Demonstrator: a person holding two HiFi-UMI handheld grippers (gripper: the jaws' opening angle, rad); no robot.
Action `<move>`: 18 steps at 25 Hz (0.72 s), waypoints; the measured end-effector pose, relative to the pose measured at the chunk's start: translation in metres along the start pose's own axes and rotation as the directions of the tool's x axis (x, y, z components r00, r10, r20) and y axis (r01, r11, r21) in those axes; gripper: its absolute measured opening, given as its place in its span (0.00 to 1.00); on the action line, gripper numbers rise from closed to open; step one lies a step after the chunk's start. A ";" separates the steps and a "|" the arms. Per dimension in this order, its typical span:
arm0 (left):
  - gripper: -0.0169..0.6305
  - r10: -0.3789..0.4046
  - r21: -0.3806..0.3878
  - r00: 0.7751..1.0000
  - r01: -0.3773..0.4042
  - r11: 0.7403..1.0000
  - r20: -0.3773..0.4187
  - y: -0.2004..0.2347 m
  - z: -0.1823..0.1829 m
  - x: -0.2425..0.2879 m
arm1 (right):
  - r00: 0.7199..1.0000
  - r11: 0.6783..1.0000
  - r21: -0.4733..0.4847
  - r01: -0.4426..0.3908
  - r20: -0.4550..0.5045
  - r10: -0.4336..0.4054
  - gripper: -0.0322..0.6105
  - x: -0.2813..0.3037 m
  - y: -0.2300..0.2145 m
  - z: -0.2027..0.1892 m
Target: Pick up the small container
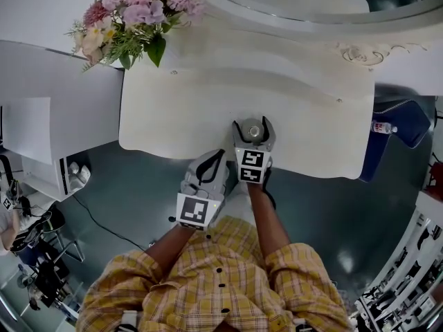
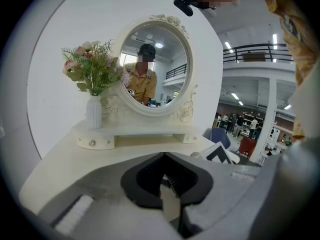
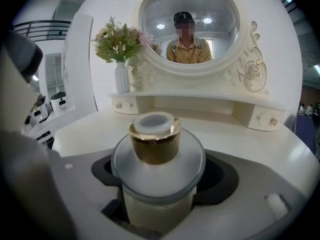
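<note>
The small container (image 1: 253, 131) is a frosted glass jar with a gold collar and a pale cap (image 3: 155, 126). It stands upright near the front edge of the white dressing table (image 1: 194, 109). My right gripper (image 1: 252, 122) reaches in from the front, and its jaws are closed against both sides of the jar's body. The jaws hide the jar's base. My left gripper (image 1: 220, 153) hangs just off the table's front edge, left of the right one. Its jaws (image 2: 167, 184) are shut together with nothing between them.
A white vase of pink flowers (image 1: 135, 19) stands at the table's back left. An oval mirror (image 3: 187, 29) on a raised shelf with small drawers lines the back. A blue chair with a bottle (image 1: 383, 127) sits right of the table.
</note>
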State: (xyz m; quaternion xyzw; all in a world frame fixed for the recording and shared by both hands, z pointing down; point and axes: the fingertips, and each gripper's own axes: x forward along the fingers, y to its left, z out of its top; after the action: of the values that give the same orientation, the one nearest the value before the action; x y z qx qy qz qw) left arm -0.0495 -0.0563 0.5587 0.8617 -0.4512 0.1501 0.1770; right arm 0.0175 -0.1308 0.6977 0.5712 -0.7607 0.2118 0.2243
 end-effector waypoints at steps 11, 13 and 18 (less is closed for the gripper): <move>0.03 0.023 0.012 1.000 -0.023 1.000 0.003 0.001 -0.005 -0.007 | 1.000 1.000 0.004 -0.024 -0.013 0.024 0.58 0.000 -0.002 0.000; 0.03 0.027 0.021 1.000 -0.026 0.999 -0.002 0.000 -0.005 -0.009 | 1.000 1.000 0.013 -0.028 -0.013 0.028 0.58 -0.002 -0.004 0.002; 0.03 0.029 0.024 1.000 -0.029 0.999 0.001 -0.005 -0.002 -0.013 | 0.999 0.999 0.007 -0.035 0.002 0.035 0.58 -0.010 -0.007 0.011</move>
State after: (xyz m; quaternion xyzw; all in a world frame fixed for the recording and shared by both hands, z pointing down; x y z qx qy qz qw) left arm -0.0531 -0.0432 0.5543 0.8573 -0.4617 0.1579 0.1643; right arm 0.0254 -0.1309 0.6837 0.5588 -0.7699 0.2180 0.2180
